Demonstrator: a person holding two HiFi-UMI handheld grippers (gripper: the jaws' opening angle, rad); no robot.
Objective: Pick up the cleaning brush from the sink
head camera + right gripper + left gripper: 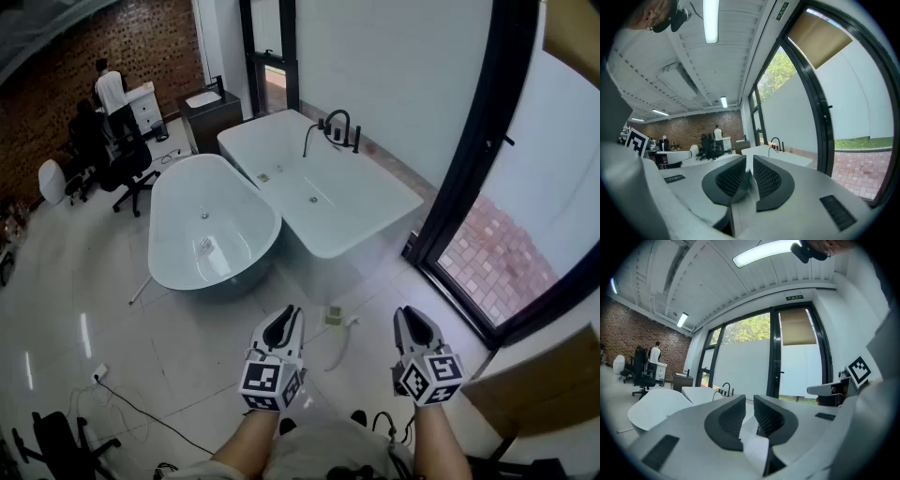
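Note:
Both grippers are held low over the tiled floor, pointing toward two white bathtubs. My left gripper [286, 317] [749, 401] has its jaws together with nothing between them. My right gripper [412, 319] [749, 161] is also shut and empty. A small pale item [206, 246] lies on the bottom of the oval tub [169, 202], and I cannot tell whether it is the brush. A small greenish object [333, 316] with a pale curved strip [341, 349] lies on the floor between the grippers and the tubs.
A rectangular tub [384, 202] with a black faucet [336, 127] stands to the right of the oval one. A black-framed glass door [469, 178] runs along the right. At the back left are office chairs [127, 169] and a person [111, 89]. A cable [141, 412] crosses the floor.

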